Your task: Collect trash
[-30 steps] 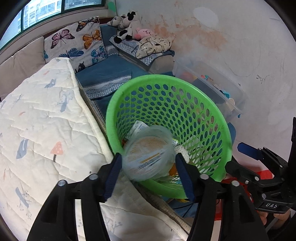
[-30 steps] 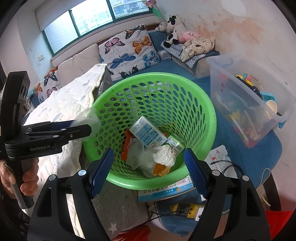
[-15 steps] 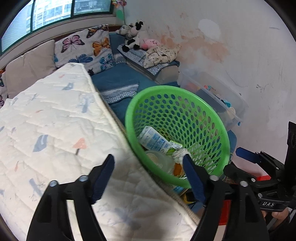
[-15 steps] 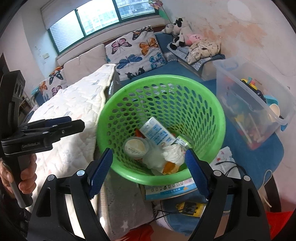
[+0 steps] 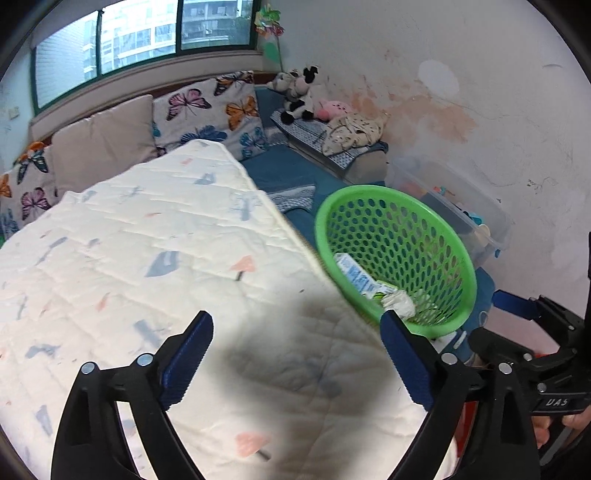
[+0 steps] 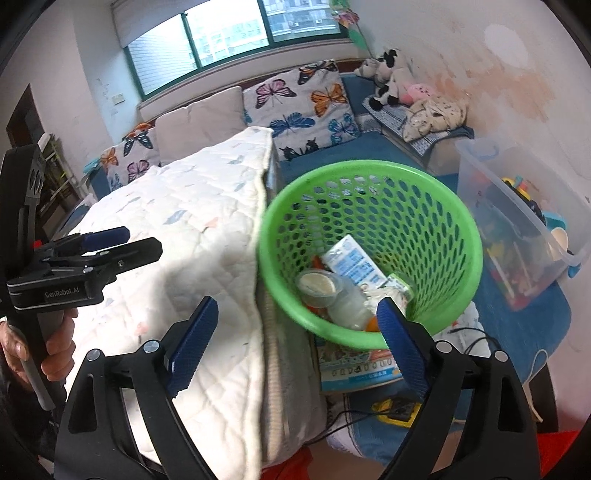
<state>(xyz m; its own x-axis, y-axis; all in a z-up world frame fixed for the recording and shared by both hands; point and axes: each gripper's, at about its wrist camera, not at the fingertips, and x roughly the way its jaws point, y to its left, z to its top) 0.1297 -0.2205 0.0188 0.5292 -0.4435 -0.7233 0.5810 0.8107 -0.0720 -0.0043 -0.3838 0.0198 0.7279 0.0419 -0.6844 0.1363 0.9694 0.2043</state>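
Claws: left claw [image 5: 295, 354] open over quilt [image 5: 147, 258]; right claw [image 6: 295, 343] open, empty, near green basket [image 6: 436, 192].

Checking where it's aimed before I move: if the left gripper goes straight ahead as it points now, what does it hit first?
Most likely the white quilted bedspread. The left gripper, jaws open and empty, looks across it; the green basket sits off to the right. Depth is unclear.

Stained white wall [image 5: 480, 92]; green-framed window [image 6: 229, 33], daylight; butterfly cushions [image 6: 306, 107] behind a quilted bed [image 5: 129, 258]; blue floor mat [image 6: 524, 332].
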